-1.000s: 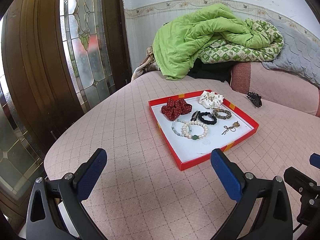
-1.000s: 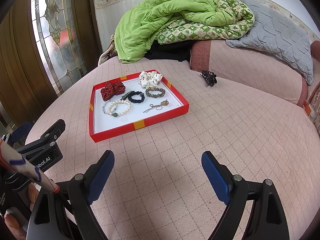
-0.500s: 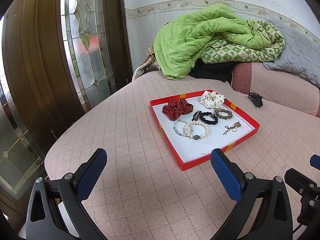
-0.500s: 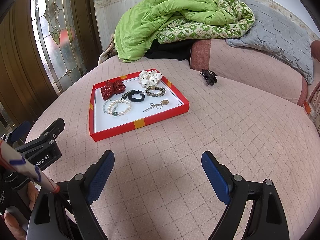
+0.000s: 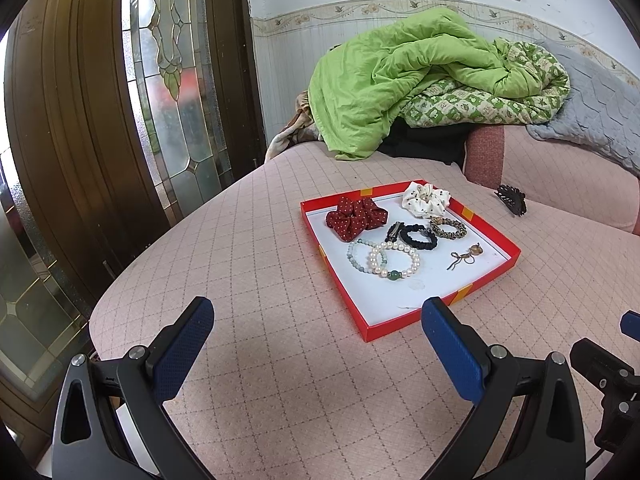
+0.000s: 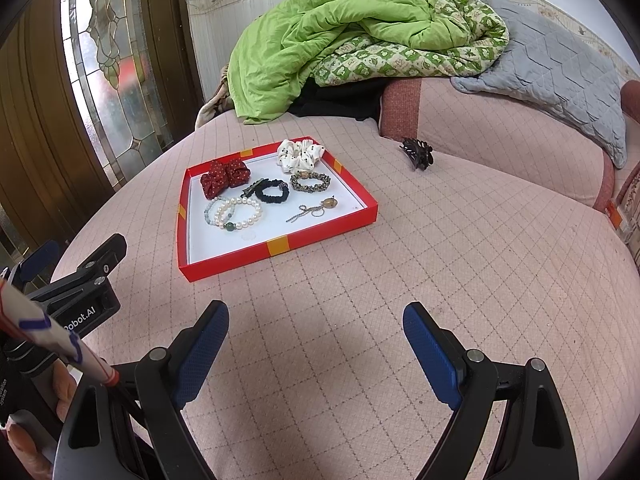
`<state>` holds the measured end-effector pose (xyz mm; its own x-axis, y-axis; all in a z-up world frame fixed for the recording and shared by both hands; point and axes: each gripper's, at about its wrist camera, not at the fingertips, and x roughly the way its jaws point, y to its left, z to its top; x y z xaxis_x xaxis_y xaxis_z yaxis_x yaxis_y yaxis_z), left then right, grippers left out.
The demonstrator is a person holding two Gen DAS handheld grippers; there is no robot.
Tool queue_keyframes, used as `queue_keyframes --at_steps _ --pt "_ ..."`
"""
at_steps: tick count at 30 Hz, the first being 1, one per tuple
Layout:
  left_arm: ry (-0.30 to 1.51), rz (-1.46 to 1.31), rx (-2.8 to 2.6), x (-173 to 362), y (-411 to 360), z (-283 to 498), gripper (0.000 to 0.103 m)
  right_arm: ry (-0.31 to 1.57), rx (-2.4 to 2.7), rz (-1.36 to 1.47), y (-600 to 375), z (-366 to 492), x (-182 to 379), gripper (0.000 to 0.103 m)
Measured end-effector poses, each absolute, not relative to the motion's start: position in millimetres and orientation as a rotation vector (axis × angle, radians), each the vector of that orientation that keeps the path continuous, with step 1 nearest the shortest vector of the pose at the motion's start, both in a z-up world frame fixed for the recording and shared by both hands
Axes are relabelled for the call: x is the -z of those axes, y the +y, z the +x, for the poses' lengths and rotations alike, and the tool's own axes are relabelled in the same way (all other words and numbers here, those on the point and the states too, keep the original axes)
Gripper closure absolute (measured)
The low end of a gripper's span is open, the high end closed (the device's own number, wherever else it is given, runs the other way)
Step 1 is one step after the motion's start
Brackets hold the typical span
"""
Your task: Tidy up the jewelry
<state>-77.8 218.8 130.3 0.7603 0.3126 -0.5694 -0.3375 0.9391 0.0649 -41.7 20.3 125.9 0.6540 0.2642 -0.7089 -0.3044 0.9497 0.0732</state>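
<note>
Pink quilted bedding [image 5: 256, 264] spreads under everything, and on it sits a shallow red cardboard tray with a white floor [image 5: 496, 240], the place where nearly all the jewelry lies. Inside, a dark red dotted fabric scrunchie [image 5: 355, 217] sits at the far left corner and a white dotted scrunchie [image 5: 425, 199] at the far edge; a black hair tie [image 5: 418, 237] touches a small dark hair clip [image 5: 394, 232], with a leopard-patterned hair band [image 5: 448, 227] just beside it. Nearer, a white pearl bracelet with one green bead [image 5: 395, 261] overlaps a pale green bead bracelet [image 5: 357, 259], and a thin brass-coloured chain with a round pendant [image 5: 465, 255] lies apart toward the right wall. Outside the tray, a dark claw hair clip [image 5: 510, 199] rests on the bedding near a pink cushion [image 6: 496, 128]. Behind are a crumpled lime-green quilt [image 5: 392, 80], a grey quilted blanket [image 6: 560, 68] and a brown door with leaded glass [image 5: 172, 80]. Both claws hover over bare bedding, well short of the tray: the left gripper [image 5: 316, 320] is released, jaws wide and empty, and so is the right gripper [image 6: 316, 328]. Only the right wrist view shows a person's fingers [image 6: 64, 392] around the left tool's handle.
</note>
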Motion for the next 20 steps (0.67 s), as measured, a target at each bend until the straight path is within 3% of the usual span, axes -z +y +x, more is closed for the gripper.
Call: queue_keyframes --at_steps 14,20 --pt "0.645 -0.051 -0.308 -124.0 219.2 -75.2 0.0 0.809 -0.305 -0.027 6.9 -40.6 -120.5 0.011" --pt "0.664 0.009 -0.226 -115.8 184.3 -66.9 0.0 0.836 -0.222 0.014 -34.4 -36.4 -104.6 0.011"
